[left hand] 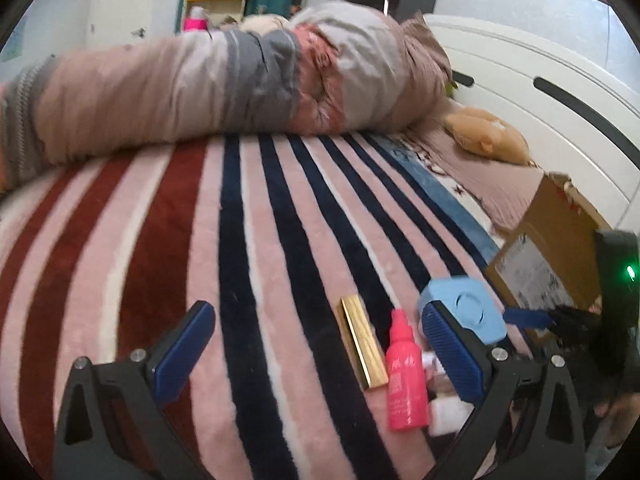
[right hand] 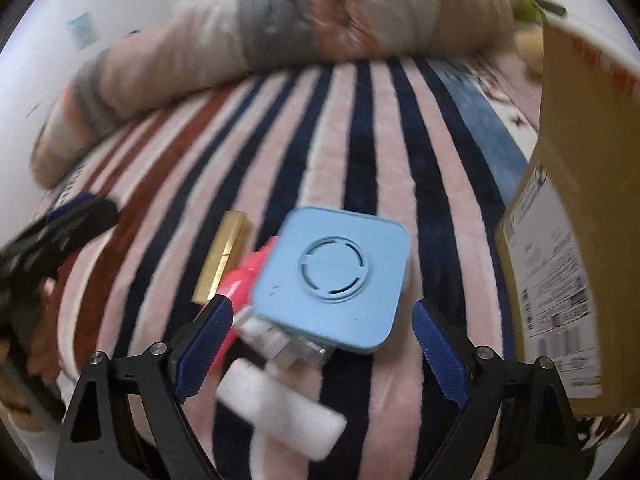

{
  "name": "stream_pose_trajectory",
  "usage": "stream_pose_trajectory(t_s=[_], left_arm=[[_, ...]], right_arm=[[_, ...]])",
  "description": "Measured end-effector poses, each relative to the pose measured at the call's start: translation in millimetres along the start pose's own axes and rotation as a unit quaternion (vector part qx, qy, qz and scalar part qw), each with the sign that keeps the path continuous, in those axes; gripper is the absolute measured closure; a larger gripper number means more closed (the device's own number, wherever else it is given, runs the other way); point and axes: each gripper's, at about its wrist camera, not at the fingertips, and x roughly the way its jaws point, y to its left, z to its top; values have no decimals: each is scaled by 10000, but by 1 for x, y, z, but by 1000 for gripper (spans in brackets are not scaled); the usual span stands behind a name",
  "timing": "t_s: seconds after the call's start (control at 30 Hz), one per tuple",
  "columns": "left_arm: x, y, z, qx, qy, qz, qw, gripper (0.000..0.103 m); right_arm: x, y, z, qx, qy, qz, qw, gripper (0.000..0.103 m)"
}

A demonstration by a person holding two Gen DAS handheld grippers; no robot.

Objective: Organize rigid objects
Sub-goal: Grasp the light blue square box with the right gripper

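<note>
Blue box (right hand: pixel 334 278) sits between spread right gripper (right hand: pixel 322 344) fingers; closing could snag pink bottle (right hand: pixel 240 276) alongside.

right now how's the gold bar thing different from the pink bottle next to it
The gold case is a flat-sided rectangular bar with a shiny metallic finish; the pink bottle is rounded, matte bright pink, and narrows to a nozzle tip. The gold case has no visible markings, while the pink bottle carries pale printing on its body. Both lie flat, side by side, on the striped blanket, with the left gripper open around them.
</note>
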Motion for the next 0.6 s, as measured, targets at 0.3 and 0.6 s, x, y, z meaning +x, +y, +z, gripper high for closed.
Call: stream_pose_trajectory(t_s=[0.3,0.6], left_arm=[[3,8,0,-222,-32,-335,9992,1],[6,12,4,-488,142,-671,9965,1]], right_arm=[[35,10,29,-17,177,-225,9996,10],[43,9,36,-714,136,-529,9960,25]])
